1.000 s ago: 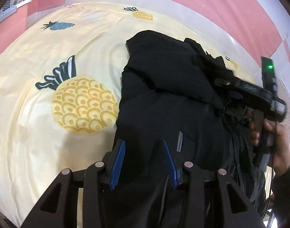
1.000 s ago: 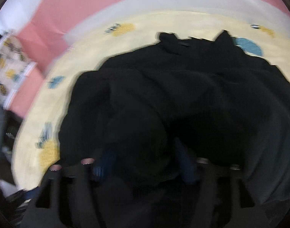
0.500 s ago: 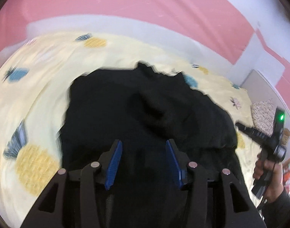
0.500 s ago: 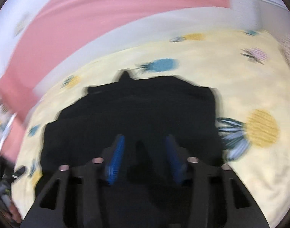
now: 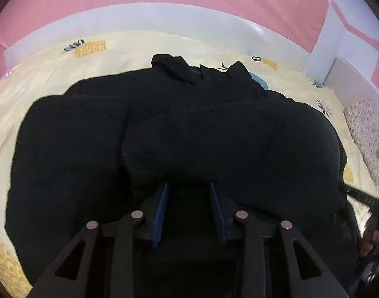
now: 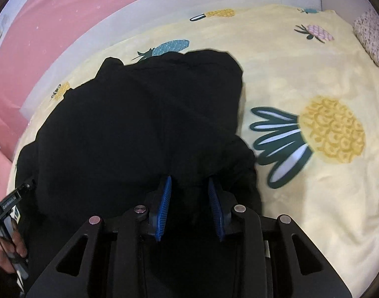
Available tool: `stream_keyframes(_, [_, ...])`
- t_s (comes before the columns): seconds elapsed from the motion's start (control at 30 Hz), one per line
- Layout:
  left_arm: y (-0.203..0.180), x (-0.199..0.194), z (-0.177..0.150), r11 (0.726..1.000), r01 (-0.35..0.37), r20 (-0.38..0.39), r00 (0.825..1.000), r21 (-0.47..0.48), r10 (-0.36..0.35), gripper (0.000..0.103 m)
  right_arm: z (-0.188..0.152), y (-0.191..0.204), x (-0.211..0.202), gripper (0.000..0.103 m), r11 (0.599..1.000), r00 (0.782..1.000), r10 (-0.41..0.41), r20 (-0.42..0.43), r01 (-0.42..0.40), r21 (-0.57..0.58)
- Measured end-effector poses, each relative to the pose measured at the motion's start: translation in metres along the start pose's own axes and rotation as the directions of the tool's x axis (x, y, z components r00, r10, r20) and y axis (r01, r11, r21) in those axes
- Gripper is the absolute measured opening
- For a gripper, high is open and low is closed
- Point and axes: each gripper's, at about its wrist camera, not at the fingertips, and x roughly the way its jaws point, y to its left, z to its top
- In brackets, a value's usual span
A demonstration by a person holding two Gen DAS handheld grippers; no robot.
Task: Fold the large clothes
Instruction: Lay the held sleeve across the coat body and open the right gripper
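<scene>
A large black padded jacket [image 5: 214, 136] lies bunched on a yellow pineapple-print bed sheet [image 5: 127, 49]. My left gripper [image 5: 188, 185] is low at its near edge. Its jaws are closing, and a thick black fold sits over and between the blue pads [image 5: 160, 211]. In the right wrist view the same jacket [image 6: 139, 124] fills the left half. My right gripper [image 6: 189, 178] is at its near right corner, jaws closing with black cloth bunched between the pads [image 6: 164, 206]. Each view shows the other hand-held tool at its edge, partly hidden and blurred.
The sheet [image 6: 313, 198] lies bare to the right of the jacket, with a big yellow pineapple print [image 6: 333, 129]. A pale ledge [image 5: 164, 17] and a pink wall bound the far side. A speckled pillow [image 5: 365, 129] lies at the right end.
Both views have swung across the bed and now face the far wall squarely. The jacket now lies wider and flatter across the left view. Both pairs of jaws stand narrower, with cloth between them.
</scene>
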Motion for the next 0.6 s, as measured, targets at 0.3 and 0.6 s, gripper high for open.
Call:
stream_keyframes(0.3, [0.008,-0.022,0.01,0.998,-0.021,0.016,1.0,-0.059,0.022,0.034,0.048,0.001,-0.023,0.032,0.998,0.994,-0.011,0.112,0.017,-0.058])
stream_keyframes(0.6, [0.016,0.038,0.041,0.995,-0.084,-0.018,0.996,-0.046,0.083,0.035,0.067,-0.002,0.043,0.03,0.995,0.998,-0.066,-0.009,0.065,-0.072])
